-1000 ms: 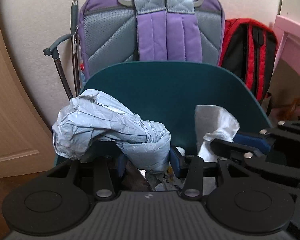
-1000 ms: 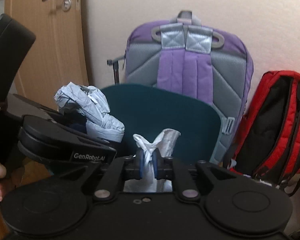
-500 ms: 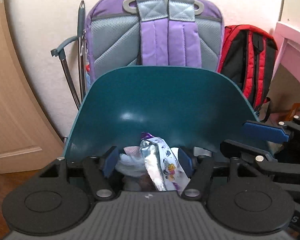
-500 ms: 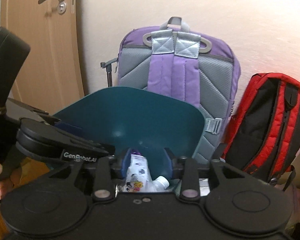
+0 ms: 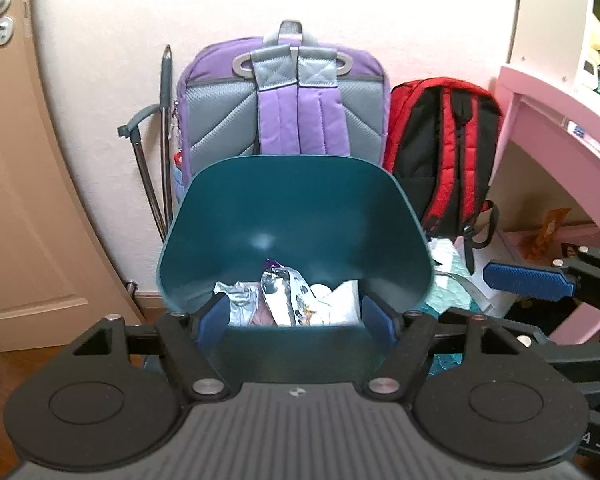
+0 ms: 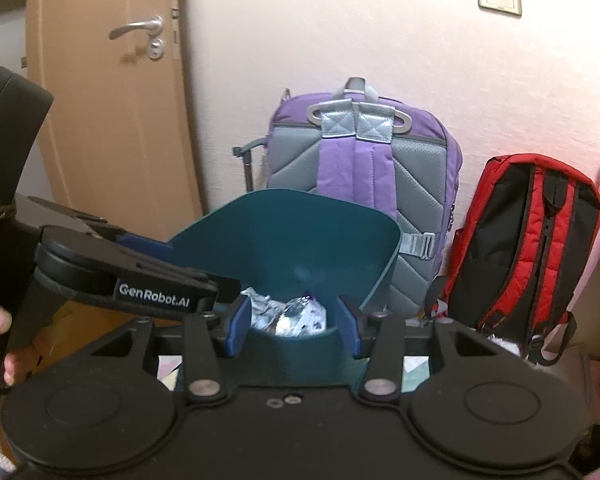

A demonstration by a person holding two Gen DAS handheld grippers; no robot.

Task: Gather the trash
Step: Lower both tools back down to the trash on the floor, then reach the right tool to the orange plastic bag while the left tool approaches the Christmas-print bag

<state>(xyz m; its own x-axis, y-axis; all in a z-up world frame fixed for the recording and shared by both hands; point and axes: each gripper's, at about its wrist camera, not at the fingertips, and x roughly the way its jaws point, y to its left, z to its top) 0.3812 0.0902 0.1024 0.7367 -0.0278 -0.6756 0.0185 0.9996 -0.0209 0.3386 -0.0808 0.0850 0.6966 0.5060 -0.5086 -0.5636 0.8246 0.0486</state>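
Note:
A teal trash bin stands on the floor against the wall and also shows in the right wrist view. Inside it lie crumpled grey paper, a shiny printed wrapper and white tissue; the trash also shows in the right wrist view. My left gripper is open and empty above the bin's near rim. My right gripper is open and empty, also above the near rim. The right gripper's blue finger shows at the right of the left wrist view.
A purple and grey backpack leans on the wall behind the bin, a red and black backpack to its right. A wooden door is on the left. A pink desk is on the right. A folded metal frame leans left of the bin.
Both grippers opened and let go: the crumpled grey paper and the white tissue dropped into the bin. Both grippers then pulled back and up from the bin.

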